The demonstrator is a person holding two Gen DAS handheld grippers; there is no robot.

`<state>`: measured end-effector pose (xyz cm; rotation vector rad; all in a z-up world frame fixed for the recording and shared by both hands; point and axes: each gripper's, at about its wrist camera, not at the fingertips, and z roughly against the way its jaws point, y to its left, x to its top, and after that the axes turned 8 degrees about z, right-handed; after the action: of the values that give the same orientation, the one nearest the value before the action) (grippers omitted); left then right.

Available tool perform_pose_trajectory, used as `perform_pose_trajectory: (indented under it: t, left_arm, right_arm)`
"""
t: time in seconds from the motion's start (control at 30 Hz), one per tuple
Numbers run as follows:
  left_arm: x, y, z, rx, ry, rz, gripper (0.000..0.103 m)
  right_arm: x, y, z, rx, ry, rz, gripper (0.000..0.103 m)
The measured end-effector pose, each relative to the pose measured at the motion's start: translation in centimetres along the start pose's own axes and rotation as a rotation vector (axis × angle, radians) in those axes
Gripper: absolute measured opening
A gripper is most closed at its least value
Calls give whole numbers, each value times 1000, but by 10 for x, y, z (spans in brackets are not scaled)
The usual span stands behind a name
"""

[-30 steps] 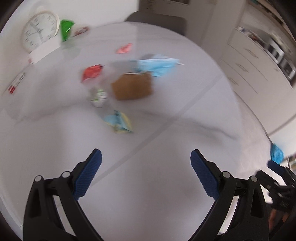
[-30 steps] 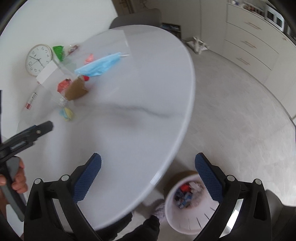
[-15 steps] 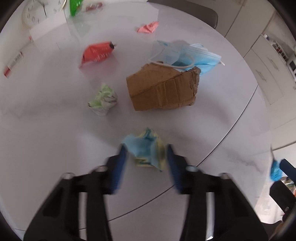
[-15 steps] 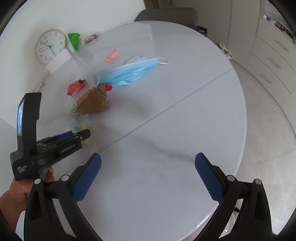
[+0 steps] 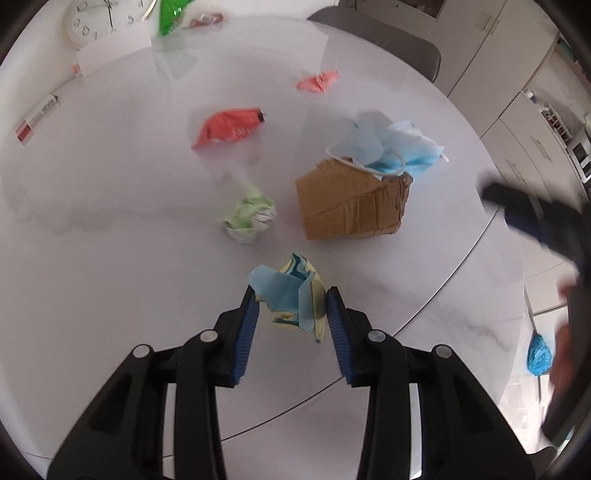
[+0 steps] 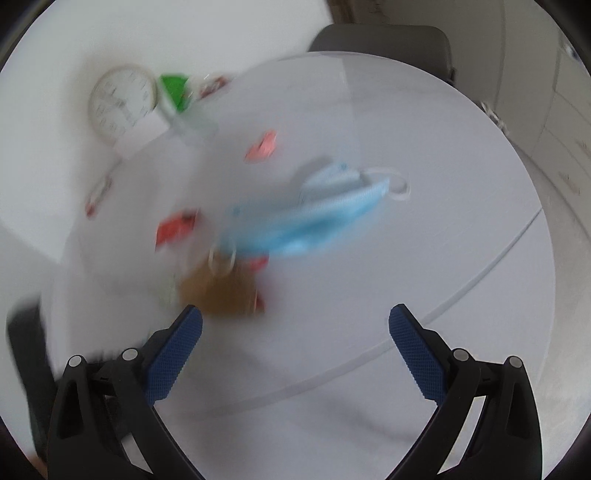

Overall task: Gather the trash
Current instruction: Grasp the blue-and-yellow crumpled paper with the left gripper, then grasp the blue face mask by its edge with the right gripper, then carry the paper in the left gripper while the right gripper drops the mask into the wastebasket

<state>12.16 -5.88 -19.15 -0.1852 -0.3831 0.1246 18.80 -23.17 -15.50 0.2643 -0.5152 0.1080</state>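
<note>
**Left gripper clamping crumpled wrapper on round white bench**

The left gripper (image 5: 291, 306) is gripping a crumpled blue-and-yellow wrapper (image 5: 293, 297), its jaws pressing on both sides of it just above the bench (image 5: 110, 258). The right gripper (image 6: 295, 328) is hovering over the same bench with its jaws standing wide apart, holding nothing; its view is blurring heavily.

The bench is showing a glossy, white, faintly marbled top with a seam running across it. Lying on it are a torn cardboard piece (image 5: 351, 206), a blue face mask (image 5: 391, 147) resting against the cardboard's far edge, a green-and-white paper ball (image 5: 251, 218), a red wrapper (image 5: 229, 127) and a pink scrap (image 5: 317, 81). A white clock (image 5: 107, 18) is leaning at the far side. A grey chair (image 5: 388, 40) and white cabinets (image 5: 532, 122) are standing beyond.
</note>
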Motion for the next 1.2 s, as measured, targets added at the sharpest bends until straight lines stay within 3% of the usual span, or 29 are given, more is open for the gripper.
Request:
perform_pose_trajectory:
  t: [0.2,0.3,0.4,0.43,0.5,0.57,0.67,0.93,1.03,1.2]
  left_arm:
    - [2,17,20,-7,-28,23,38]
    - [-1,25,26,-16,-32,52,38]
    - [2,33,29,-10,-38,54,38]
    - [2,34,29,-10,-39,54,38]
    - [4,39,31,-12,-43,59,38]
    - [5,44,35,-18,-50,65,38]
    - [8,49,41,-17,-70,65,38]
    - [7,44,66,-32,-112,12,38]
    - [0,33,78,-56,-123,-34,38]
    - [-28,-1,97,-114,-112,-153,38]
  right_arm:
    - [44,-33,-41,17,43,-314,100]
    - [52,-39,-66,13,78,-420,89]
    - [56,-37,-86,-5,99,-453,62]
    - [57,-35,-88,-9,100,-453,49]
    - [60,-32,-90,-22,80,-452,34]
    - [65,-30,-89,-12,59,-447,11]
    - [78,-24,-82,6,13,-432,5]
    - [92,-6,-25,60,-126,-378,2]
    - [77,-4,14,56,-177,-337,2]
    - [10,-14,90,9,-224,-267,2]
